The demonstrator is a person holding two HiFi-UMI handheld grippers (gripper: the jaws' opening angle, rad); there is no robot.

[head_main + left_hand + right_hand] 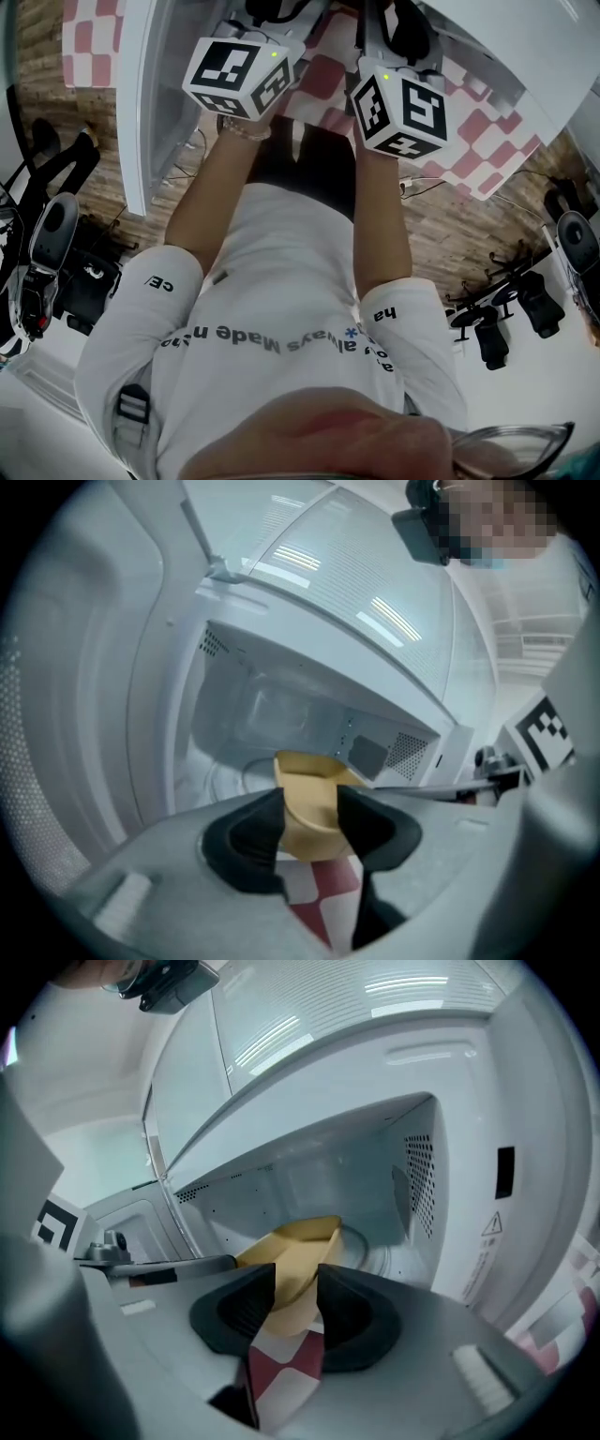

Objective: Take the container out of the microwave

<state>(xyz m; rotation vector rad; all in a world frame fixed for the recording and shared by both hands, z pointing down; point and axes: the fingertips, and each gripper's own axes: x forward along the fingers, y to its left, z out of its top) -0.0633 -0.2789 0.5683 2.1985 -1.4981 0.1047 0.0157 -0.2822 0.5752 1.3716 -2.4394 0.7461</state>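
Note:
A yellow container [314,803] hangs at the mouth of the open white microwave [309,696], above the checked cloth. My left gripper [311,810] is shut on its near left edge. In the right gripper view the same container [291,1246] shows from the other side, with my right gripper [295,1290] shut on its near wall. In the head view only the two marker cubes, left [239,75] and right [403,108], show ahead of the person's arms. Jaws and container are hidden there.
The microwave door [141,103] stands swung open at the left. A glass turntable [375,1251] lies on the cavity floor. A red-and-white checked cloth [323,80] covers the table under the grippers. Office chairs [56,244] stand on the wood floor behind the person.

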